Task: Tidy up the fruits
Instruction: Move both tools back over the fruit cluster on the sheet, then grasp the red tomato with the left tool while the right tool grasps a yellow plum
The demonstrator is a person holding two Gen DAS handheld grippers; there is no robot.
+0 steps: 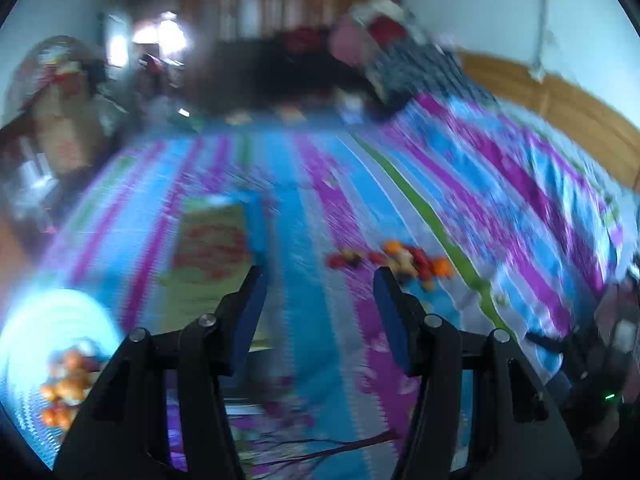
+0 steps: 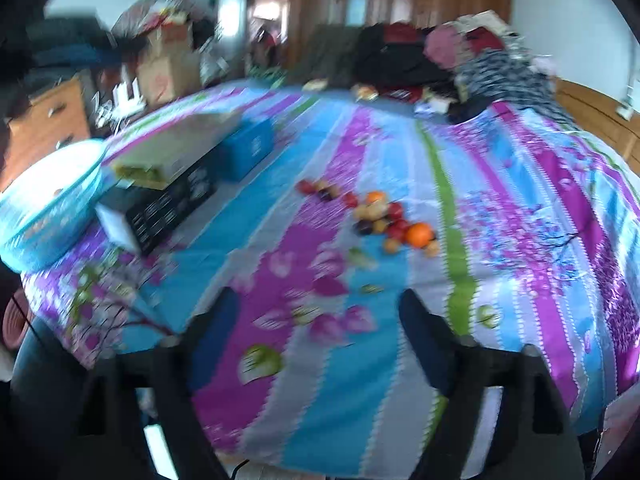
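— Where was the fruit?

— Most lay in a loose pile of fruit (image 2: 384, 220) on the striped bedspread (image 2: 520, 208), a large orange (image 2: 419, 235) at its near edge. More fruit sat in the light-blue basket (image 1: 36, 332), low at the left in the left wrist view.

— And the claws?

— The left gripper (image 1: 318, 280) and the right gripper (image 2: 316, 300) were both spread wide, holding nothing, above the bedspread. Boxes (image 2: 168, 184) lay beside the basket.

Each tool is matte black plastic: left tool (image 1: 318, 280) shows silver screws, right tool (image 2: 318, 308) dark-blue finger pads (image 2: 424, 344).
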